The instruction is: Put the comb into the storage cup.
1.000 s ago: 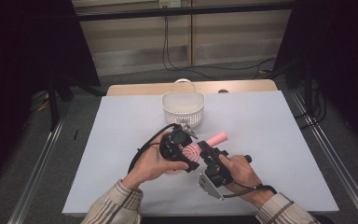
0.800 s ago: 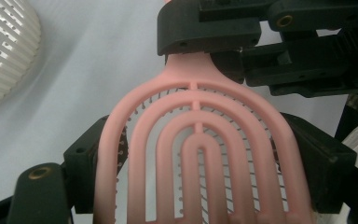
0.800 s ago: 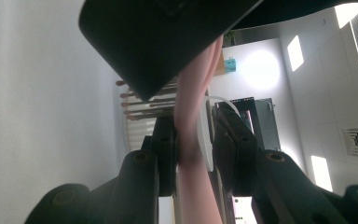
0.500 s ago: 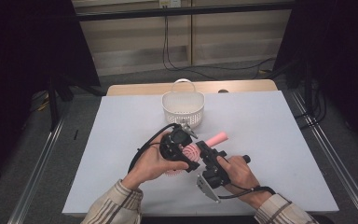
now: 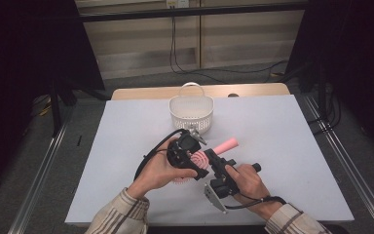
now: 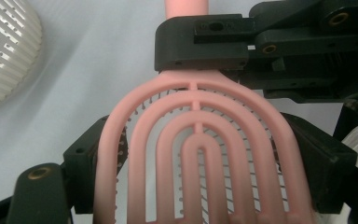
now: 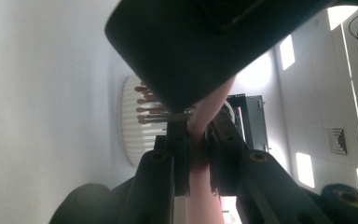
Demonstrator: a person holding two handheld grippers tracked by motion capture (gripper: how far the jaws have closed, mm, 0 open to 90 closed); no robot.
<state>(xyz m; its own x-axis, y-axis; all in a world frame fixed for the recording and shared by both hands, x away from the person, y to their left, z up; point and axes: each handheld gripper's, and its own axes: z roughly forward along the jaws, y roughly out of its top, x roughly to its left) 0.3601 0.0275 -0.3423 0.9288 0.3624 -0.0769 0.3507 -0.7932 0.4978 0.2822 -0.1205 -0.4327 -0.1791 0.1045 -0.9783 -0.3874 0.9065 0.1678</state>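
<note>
both tongs held a pink plastic hairbrush with an arched, slotted head (image 5: 200, 158) above the white worktop (image 5: 282, 141), just in front of the white perforated plastic basket with a loop handle (image 5: 191, 112). the left tongs (image 5: 187, 156) were clamped across the wide brush head, one black jaw against each edge, as the left gripper view showed around the brush (image 6: 198, 154). the right tongs (image 5: 215, 160) were closed on the neck where the head met the handle; in the right gripper view the pink stem (image 7: 200, 154) ran pinched between the two jaws. the rounded handle end pointed away towards the right, past the basket (image 6: 4, 51).
</note>
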